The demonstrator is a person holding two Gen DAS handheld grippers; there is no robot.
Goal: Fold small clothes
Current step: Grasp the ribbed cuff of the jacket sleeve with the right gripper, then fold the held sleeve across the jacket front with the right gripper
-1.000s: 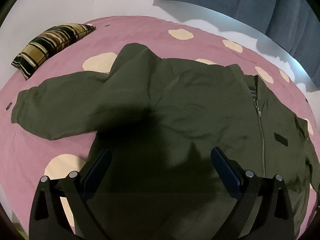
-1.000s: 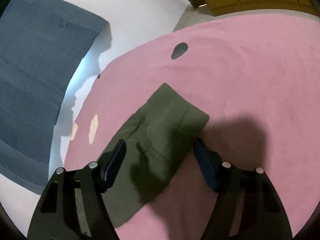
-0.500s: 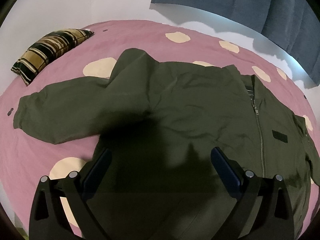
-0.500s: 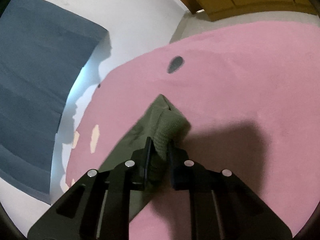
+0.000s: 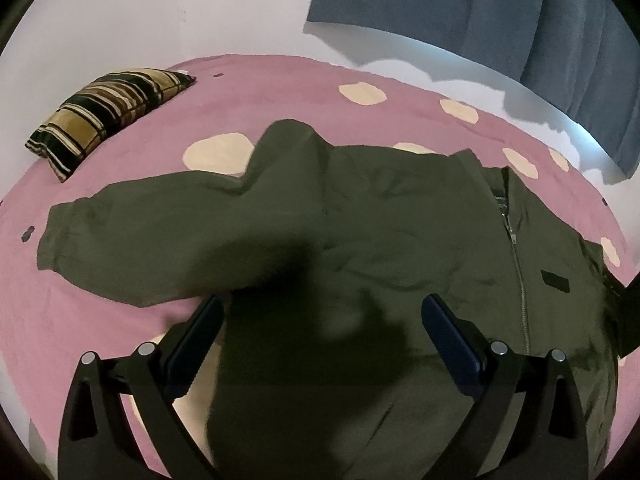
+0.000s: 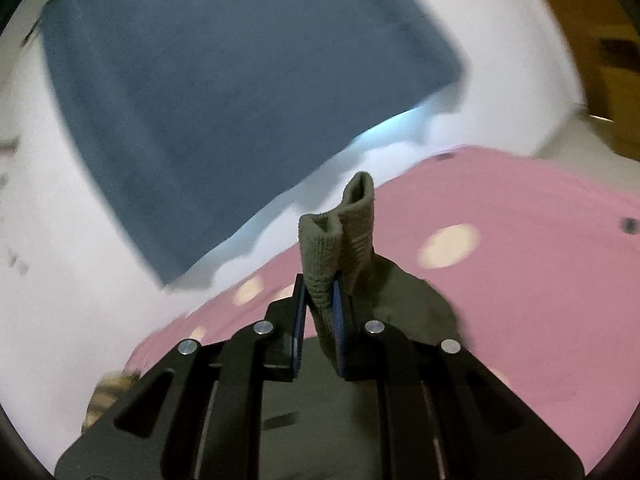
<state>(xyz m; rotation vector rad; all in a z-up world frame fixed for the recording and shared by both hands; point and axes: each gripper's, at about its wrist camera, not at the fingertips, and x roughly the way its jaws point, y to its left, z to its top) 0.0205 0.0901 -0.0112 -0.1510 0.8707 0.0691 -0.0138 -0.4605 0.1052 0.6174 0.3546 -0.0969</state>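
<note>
The green jacket [image 5: 360, 240] lies spread front-up on the pink bedspread [image 5: 120, 320], zip [image 5: 518, 272] closed, one sleeve [image 5: 160, 240] stretched toward the striped pillow [image 5: 108, 112]. The other sleeve's ribbed cuff [image 6: 340, 248] is up off the bed, pinched between the clenched jaws of the right gripper [image 6: 320, 320], its end standing above the fingers. The left gripper [image 5: 320, 320] hovers over the jacket's lower half with its jaws spread wide, holding nothing.

What worries me: only the cuff's edge looks caught (ribbed knit is stretchy), so a quick pull across could let it slip out, or drag the whole jacket sideways and rumple the flat body, since nothing pins it down. The right view is blurred, which suggests fast motion.

A small dark patch [image 5: 556, 280] sits on the chest, but no writing on it can be read. A blue curtain [image 5: 480, 20] hangs behind.
</note>
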